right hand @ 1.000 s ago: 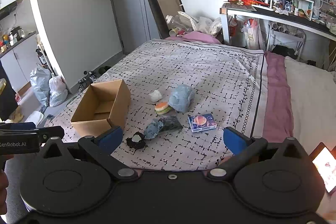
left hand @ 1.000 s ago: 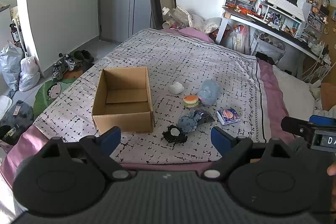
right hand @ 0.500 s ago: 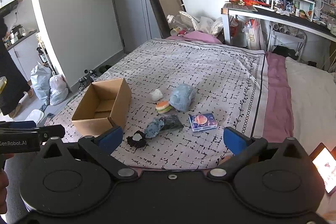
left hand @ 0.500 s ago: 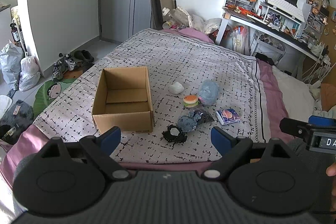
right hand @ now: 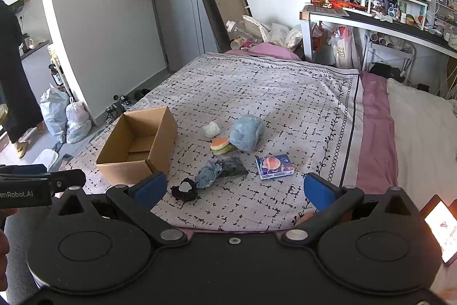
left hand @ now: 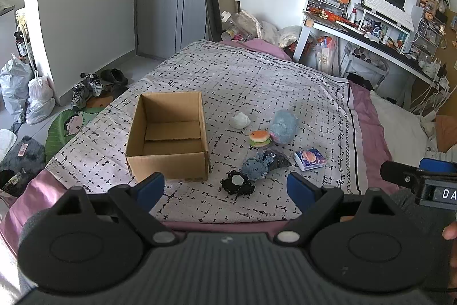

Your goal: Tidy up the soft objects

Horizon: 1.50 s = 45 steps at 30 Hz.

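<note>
Bed (left hand: 257, 82) is carrying everything near its near edge. Cardboard box (left hand: 168, 139) is sitting empty toward the near-left corner. Blue plush (left hand: 284, 123), dark pouch (left hand: 262, 163), tissue pack (left hand: 310, 159), black ruffled toy (left hand: 237, 182), burger squishy (left hand: 259, 137) and white lump (left hand: 240, 120) are lying clustered just right of the box. Left tongs (left hand: 225, 187) and right tongs (right hand: 234, 189) are hovering spread wide, holding nothing. Risk: soft items are squashing and slipping out, or tongs are nudging the light box aside.
</note>
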Motion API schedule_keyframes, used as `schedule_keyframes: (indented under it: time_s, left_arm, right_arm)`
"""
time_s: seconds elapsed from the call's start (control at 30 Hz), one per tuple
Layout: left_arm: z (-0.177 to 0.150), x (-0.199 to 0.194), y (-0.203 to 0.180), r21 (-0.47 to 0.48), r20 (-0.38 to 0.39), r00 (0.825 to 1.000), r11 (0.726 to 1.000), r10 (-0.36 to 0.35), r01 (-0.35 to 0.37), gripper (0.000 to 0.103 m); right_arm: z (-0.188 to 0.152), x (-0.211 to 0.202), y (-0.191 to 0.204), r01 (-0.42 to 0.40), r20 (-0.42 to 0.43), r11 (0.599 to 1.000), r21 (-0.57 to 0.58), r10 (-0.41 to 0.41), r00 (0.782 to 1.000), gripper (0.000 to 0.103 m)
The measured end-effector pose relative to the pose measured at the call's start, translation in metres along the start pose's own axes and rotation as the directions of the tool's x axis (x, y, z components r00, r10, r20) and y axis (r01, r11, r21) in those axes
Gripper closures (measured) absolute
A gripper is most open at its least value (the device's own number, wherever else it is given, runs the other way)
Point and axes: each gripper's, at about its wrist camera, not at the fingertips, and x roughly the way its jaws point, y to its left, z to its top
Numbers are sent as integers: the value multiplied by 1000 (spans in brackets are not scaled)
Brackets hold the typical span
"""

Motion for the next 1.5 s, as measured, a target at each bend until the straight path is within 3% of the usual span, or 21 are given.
schedule_keyframes:
  time_s: [0.73, 1.5]
  left_arm:
    - [-3, 13, -6, -6, -11, 1000, 1000, -15, 15, 11]
    - [2, 60, -3, -18, -81, 996, 999, -44, 43, 11]
  right_arm:
    - [-5, 12, -7, 73, -34, 997, 6, -73, 997, 0]
    - [6, 51, -10, 64, -100, 998, 11, -63, 993, 0]
